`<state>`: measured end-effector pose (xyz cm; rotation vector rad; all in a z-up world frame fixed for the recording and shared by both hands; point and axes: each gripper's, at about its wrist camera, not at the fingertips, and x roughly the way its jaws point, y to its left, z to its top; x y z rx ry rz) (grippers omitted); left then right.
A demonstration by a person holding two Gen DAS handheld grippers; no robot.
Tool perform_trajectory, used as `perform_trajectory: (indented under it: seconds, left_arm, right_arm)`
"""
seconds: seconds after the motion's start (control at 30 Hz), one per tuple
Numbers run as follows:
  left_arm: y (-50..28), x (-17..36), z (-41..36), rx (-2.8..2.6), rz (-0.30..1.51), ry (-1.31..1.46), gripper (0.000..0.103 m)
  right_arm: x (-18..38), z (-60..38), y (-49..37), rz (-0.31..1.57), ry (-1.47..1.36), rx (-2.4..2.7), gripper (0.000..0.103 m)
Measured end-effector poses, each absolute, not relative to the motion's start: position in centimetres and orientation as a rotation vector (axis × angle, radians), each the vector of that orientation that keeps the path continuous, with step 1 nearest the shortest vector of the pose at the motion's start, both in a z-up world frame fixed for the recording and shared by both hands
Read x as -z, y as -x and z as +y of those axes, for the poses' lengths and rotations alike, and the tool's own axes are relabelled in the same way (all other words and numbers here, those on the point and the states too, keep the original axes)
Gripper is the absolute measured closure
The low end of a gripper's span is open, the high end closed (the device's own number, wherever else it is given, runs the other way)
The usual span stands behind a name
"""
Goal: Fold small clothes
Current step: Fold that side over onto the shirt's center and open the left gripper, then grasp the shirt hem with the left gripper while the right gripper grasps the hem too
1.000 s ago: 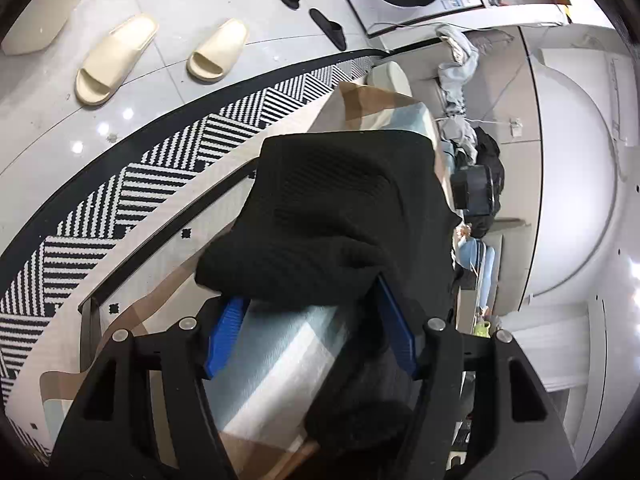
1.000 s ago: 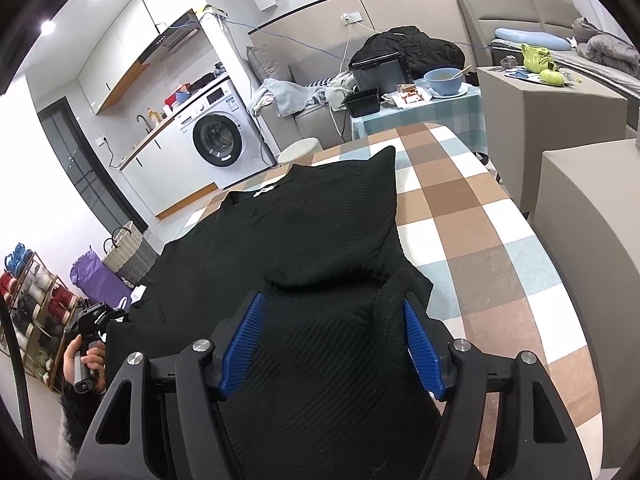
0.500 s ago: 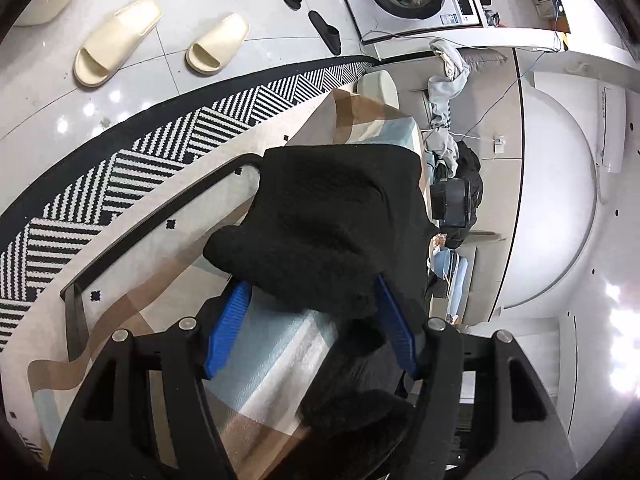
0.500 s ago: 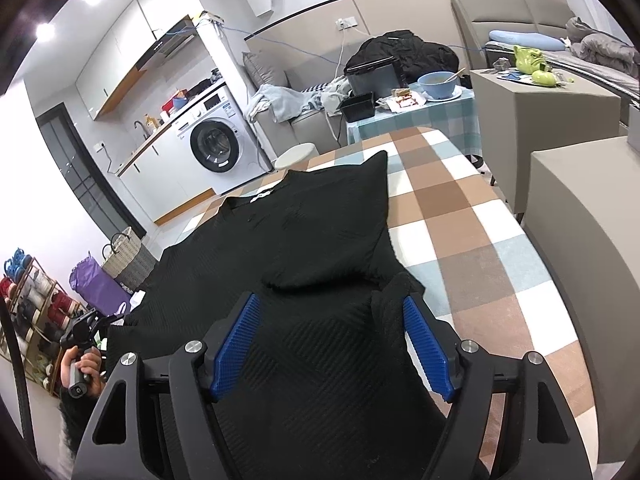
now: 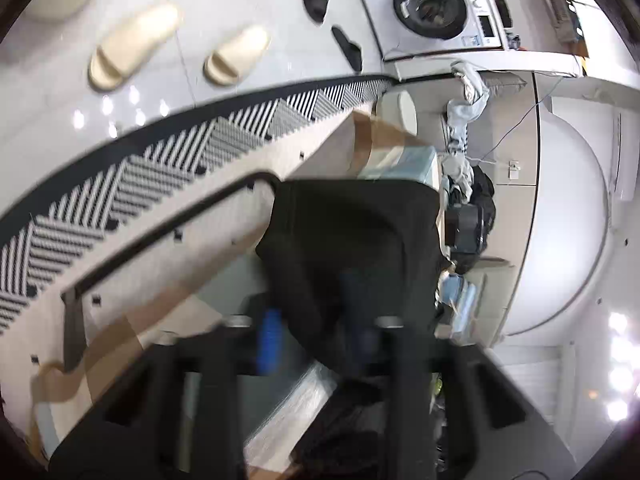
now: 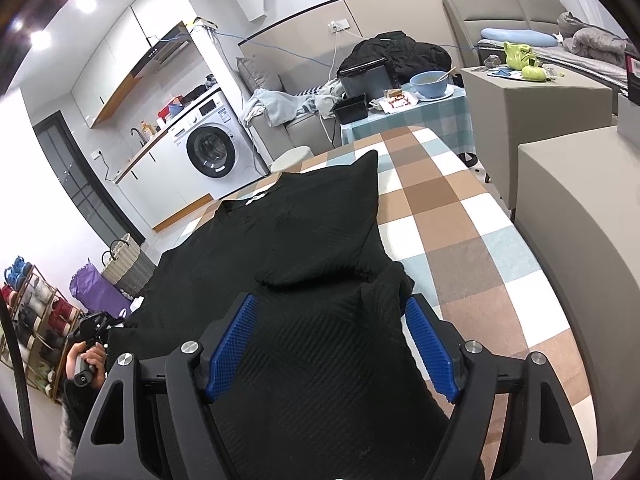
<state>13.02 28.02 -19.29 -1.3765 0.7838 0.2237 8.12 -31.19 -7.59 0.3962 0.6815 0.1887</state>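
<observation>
Narrowing since the earlier frame, the blurred left gripper (image 5: 316, 340) pinched the black knit top (image 6: 304, 240); the right gripper (image 6: 332, 344) stayed spread over it on the checked tablecloth (image 6: 460, 232), washing machine (image 6: 212, 152) beyond.

We see a checked tablecloth (image 6: 452, 216) in brown, white and pale blue. Behind it: front-loading washing machine (image 6: 210, 148), blue bowl (image 6: 430, 82) on a teal-checked side table (image 6: 436, 116), green figurine (image 6: 520, 56). Floor in the left wrist view: two cream slides (image 5: 134, 46), two black slippers (image 5: 346, 42), a black-and-white zigzag rug (image 5: 168, 160).
</observation>
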Motion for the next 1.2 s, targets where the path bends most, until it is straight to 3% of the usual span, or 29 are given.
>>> perform_trajectory:
  seconds: [0.03,0.23,0.33,0.43,0.47,0.5,0.53,0.57,0.83,1.2]
  left_arm:
    - [-13.2,18.4,28.0,-0.257,0.766,1.331,0.099]
    - [-15.7,9.6,24.1,-0.279,0.647,0.953,0.100]
    - [-18.3,4.1,17.7,-0.146,0.610,0.687,0.100]
    - [-20.3,2.0,9.7,0.075,0.663,0.494,0.096]
    - [-20.5,2.2,7.5,0.128,0.692,0.466,0.078]
    - [-20.5,2.5,6.0,0.162,0.709,0.452,0.068]
    - [-20.1,2.9,4.5,0.180,0.708,0.442,0.039]
    - [-19.5,3.1,3.6,0.189,0.697,0.428,0.025]
    - [-15.9,4.0,4.7,0.134,0.709,0.422,0.025]
    - [-4.8,5.2,10.8,-0.084,0.682,0.333,0.025]
  right_arm:
    - [7.7,-31.3,-8.0,0.681,-0.405,-0.186,0.025]
    - [8.1,-31.5,-7.2,0.678,-0.425,-0.190,0.025]
    - [8.2,-31.7,-7.0,0.680,-0.433,-0.186,0.025]
    - [8.2,-31.9,-6.9,0.681,-0.435,-0.181,0.025]
    - [8.1,-31.9,-6.8,0.683,-0.433,-0.179,0.025]
    - [8.1,-31.9,-6.9,0.686,-0.432,-0.177,0.025]
    - [8.1,-31.9,-6.9,0.687,-0.431,-0.175,0.025]
    - [8.1,-32.0,-6.8,0.690,-0.431,-0.172,0.025]
    - [7.8,-32.0,-6.8,0.682,-0.422,-0.179,0.024]
    - [7.9,-34.9,-6.2,0.729,-0.417,-0.131,0.027]
